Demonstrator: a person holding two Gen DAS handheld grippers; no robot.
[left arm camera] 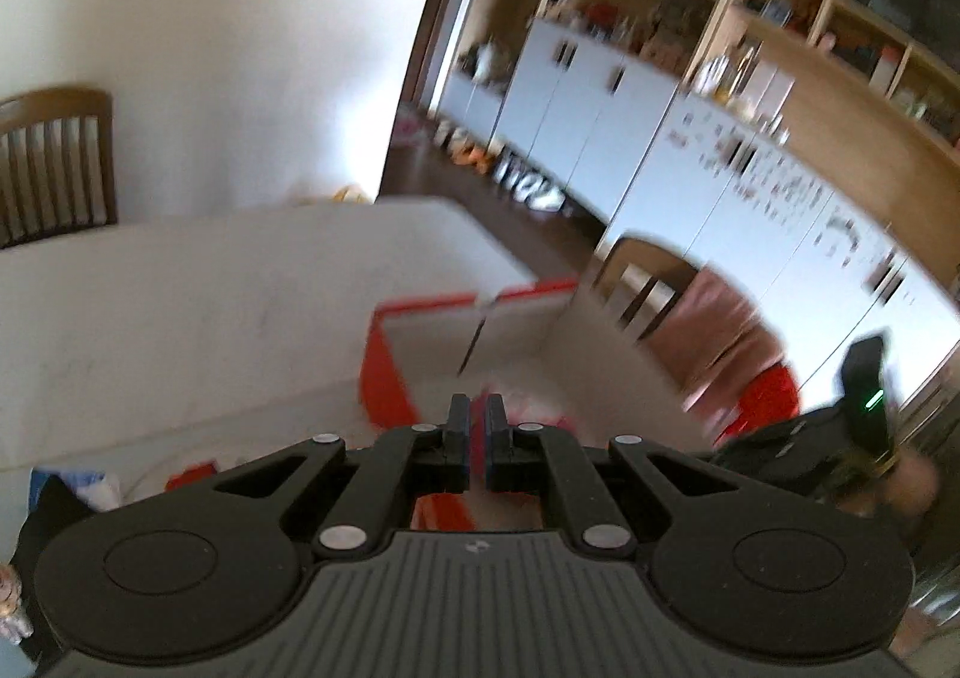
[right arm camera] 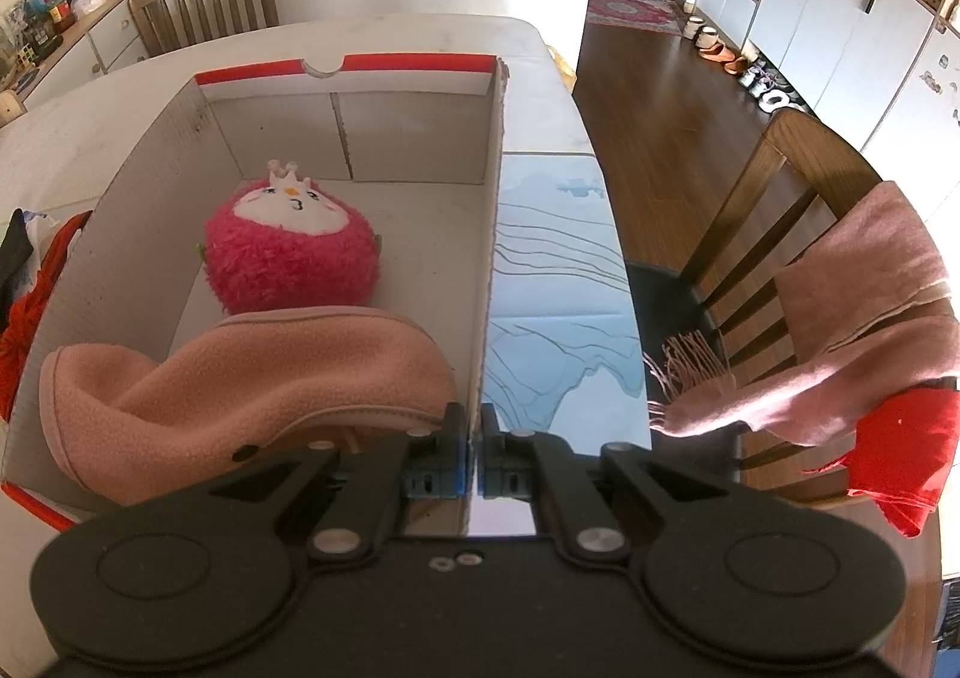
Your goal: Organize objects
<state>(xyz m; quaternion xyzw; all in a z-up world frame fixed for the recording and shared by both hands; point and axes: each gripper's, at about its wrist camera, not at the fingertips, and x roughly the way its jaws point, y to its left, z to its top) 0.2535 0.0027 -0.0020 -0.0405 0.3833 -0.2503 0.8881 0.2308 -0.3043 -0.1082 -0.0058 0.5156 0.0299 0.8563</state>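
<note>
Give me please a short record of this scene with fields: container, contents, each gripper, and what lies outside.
container: open cardboard box on white table
contents: pink plush toy; pink fleece hat
right gripper: shut on the box's right wall
left gripper: shut on something red, too blurred to name
outside: pink scarf and red cloth on chair

Box (right arm camera: 360, 156): open white cardboard with red rim, on the table.
Plush toy (right arm camera: 292, 249): fuzzy pink ball, white face and small crown, upright on the box floor.
Pink fleece hat (right arm camera: 240, 378): crumpled inside the near end, just in front of the toy.
</note>
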